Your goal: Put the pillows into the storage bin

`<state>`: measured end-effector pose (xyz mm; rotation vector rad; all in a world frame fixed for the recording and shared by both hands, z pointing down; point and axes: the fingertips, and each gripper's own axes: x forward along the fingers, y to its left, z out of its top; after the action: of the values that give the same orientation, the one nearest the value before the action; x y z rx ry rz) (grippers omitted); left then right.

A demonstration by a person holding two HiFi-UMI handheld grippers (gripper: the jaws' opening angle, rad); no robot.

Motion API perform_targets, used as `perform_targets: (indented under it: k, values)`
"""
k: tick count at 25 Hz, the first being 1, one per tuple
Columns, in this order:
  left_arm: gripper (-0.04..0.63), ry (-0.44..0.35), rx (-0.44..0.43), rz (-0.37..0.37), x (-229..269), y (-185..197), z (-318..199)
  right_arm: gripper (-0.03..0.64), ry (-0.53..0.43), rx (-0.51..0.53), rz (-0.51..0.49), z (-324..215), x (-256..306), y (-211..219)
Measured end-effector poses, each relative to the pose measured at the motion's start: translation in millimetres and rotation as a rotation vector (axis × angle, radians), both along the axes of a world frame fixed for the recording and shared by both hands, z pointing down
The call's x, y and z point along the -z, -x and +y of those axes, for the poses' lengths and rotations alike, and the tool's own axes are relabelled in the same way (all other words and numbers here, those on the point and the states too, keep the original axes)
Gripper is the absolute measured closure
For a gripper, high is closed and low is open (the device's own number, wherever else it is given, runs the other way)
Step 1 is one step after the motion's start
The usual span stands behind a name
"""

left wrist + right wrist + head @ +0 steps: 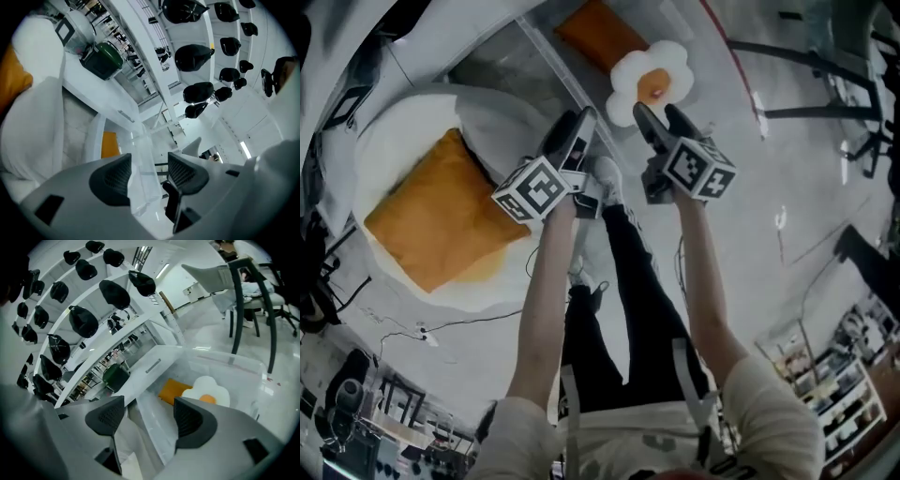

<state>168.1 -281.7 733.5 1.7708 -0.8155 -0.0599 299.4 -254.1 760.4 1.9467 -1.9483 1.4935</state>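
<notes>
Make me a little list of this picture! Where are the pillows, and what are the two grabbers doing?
Bin: clear storage bin, on the floor
Inside it: egg pillow and orange pillow
Outside it: second orange pillow, lying on a big white cushion
Left gripper: open, holding nothing
Right gripper: open, holding nothing

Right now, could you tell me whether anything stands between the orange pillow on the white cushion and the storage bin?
Nothing visible does. The orange pillow lies uncovered on the white cushion, beside the storage bin; only a strip of floor and the bin's own clear wall separate them.
</notes>
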Motion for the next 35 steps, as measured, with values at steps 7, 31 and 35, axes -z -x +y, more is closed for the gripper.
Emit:
perform_targets:
  k: [7,31,35]
  values:
    - [0.371,-0.045,0.226,-0.09,7,164,-5,0.319,-0.08,0.239,0.008,-30,27,142]
    - [0.333,0.195,0.252,-1.212,-121,665,189,0.319,0.259,0.602,0.145,119,-118,466]
    - [0.39,0.238,0.287,-1.114,-134,653,182,0.369,0.287,0.626,0.139,113,-124,465]
